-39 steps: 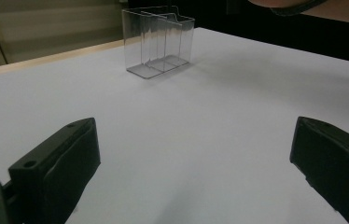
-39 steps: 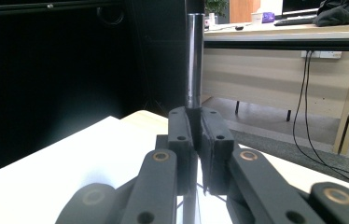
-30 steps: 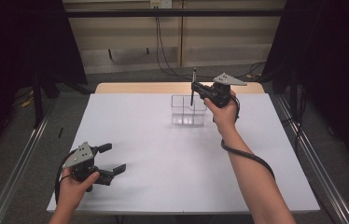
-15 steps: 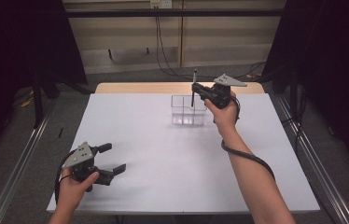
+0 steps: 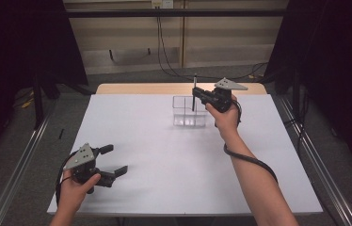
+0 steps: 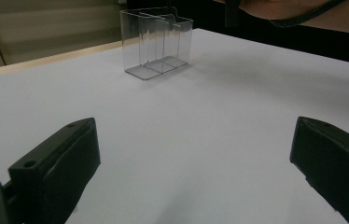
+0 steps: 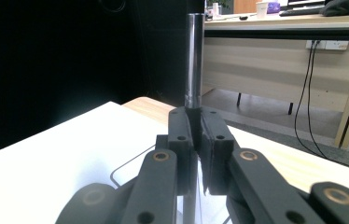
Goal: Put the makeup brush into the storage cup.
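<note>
A clear plastic organiser box [image 5: 189, 111] with compartments stands at the far middle of the white table [image 5: 164, 165]; the left gripper view has the same box [image 6: 156, 41] ahead. My right gripper [image 5: 195, 96] hovers over its right part, shut on a thin dark pen [image 5: 194, 92] held upright, with the pen's lower end inside the box. In the right gripper view the pen [image 7: 194, 60] rises straight up from between the closed jaws of the right gripper [image 7: 196, 135]. My left gripper [image 5: 114, 161] rests near the table's front left, open and empty; its fingers [image 6: 56, 163] stand wide apart.
A wooden strip [image 5: 132, 88] borders the table's far edge. Metal rails [image 5: 315, 165] run along both sides. Cables [image 5: 164, 52] hang on the back wall. The right gripper's cable [image 5: 252, 160] loops around the person's forearm.
The right gripper with the pen has shifted slightly over the box, the pen staying upright. The left gripper has barely moved.
</note>
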The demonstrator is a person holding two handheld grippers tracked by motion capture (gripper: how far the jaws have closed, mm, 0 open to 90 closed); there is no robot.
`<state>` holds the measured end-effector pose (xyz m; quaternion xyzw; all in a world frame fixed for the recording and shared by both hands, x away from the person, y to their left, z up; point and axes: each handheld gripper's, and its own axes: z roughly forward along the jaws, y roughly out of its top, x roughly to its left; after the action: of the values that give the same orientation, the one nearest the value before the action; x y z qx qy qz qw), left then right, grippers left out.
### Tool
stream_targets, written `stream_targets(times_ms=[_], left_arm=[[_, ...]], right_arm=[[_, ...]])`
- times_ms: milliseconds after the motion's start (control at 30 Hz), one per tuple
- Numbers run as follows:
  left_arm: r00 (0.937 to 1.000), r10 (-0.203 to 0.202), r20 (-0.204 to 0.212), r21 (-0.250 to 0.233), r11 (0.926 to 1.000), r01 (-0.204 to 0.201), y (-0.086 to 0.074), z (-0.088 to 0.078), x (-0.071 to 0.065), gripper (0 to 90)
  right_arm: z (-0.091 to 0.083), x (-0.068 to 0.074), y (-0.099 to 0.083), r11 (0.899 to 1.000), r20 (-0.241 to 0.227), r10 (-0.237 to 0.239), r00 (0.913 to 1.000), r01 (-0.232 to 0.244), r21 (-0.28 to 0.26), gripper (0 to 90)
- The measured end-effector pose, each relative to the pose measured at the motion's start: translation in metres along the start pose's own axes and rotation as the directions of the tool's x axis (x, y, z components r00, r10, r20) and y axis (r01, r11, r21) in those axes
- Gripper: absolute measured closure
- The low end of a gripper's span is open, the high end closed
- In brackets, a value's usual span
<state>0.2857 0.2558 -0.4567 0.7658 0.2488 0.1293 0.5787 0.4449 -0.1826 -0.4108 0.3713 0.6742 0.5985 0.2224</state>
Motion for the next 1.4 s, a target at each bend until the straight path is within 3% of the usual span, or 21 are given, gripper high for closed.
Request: stream_targets(times_ms=[133,1400], left_arm=[[0.9999,0.01,0.001,0.009,0.9999,-0.01,0.0,0.0,0.0,1.4],[0.9999,0.011,0.003,0.013,0.9999,-0.011,-0.001,0.002,0.001,1.5]], right_arm=[[0.001,0.001,-0.002,1.0,-0.001,-0.001,1.0,0.001,0.02,84.0],[-0.002,0.001,-0.012,1.0,-0.002,0.022,0.9998,-0.022,0.013,83.2]])
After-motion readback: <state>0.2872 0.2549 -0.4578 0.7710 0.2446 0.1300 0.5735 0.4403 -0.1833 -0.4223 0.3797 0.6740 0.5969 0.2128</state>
